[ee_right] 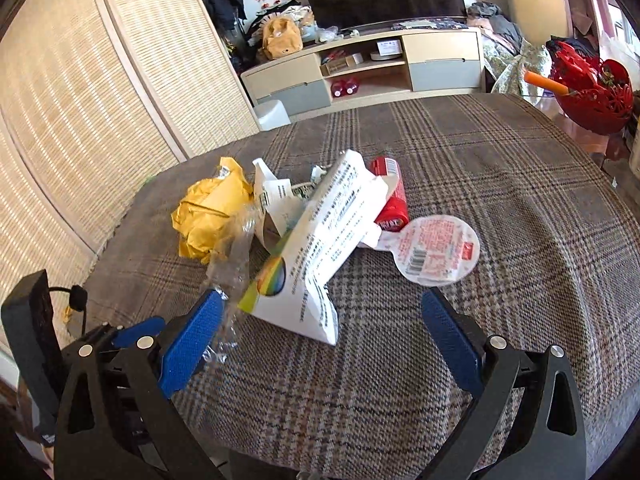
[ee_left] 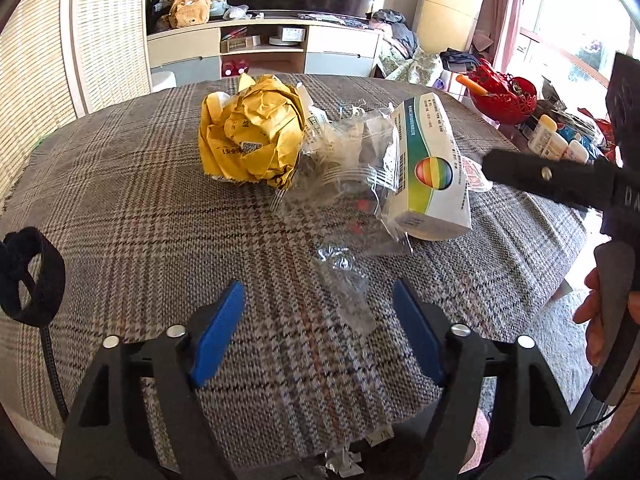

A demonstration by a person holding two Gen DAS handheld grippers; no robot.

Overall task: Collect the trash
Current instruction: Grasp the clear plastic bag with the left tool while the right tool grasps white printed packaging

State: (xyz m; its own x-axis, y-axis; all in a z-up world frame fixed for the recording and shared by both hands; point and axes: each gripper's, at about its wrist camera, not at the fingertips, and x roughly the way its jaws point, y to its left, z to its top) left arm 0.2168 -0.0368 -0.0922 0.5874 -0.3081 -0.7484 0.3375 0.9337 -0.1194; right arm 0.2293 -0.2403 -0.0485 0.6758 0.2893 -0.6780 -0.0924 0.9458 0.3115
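Left claw (ee_left: 318, 332) is seen with jaws apart, nothing pinched; a scrap of clear film (ee_left: 346, 284) lies on the cloth just ahead of the gap. Right claw (ee_right: 320, 340) is also spread wide and empty, though clear film (ee_right: 228, 276) is draped against its left blue pad (ee_right: 192, 336), so contact there cannot be ruled out

Trash is heaped mid-table on the plaid cloth (ee_left: 140, 208): crumpled yellow paper (ee_left: 250, 136), crinkled clear bags (ee_left: 340, 160) beside it, a white box with a rainbow ball (ee_left: 428, 172) leaning on the bags, a red packet (ee_right: 390, 200) behind the box, a round foil lid (ee_right: 438, 250) flat on the cloth

Risks as judged:
- Film is thin and see-through; a pinch could be closed on air or on the cloth instead
- Cloth could be snagged and dragged, shifting the whole heap
- Box is propped at a tilt; it could be toppled if the bags under it are pulled first
- Foil lid lies flat, hard to get a pad under; likely to be pushed, not lifted
- Film clinging to the right pad could be carried off unnoticed and dropped
- Both claws are aimed at one small heap, so a clash between them is possible
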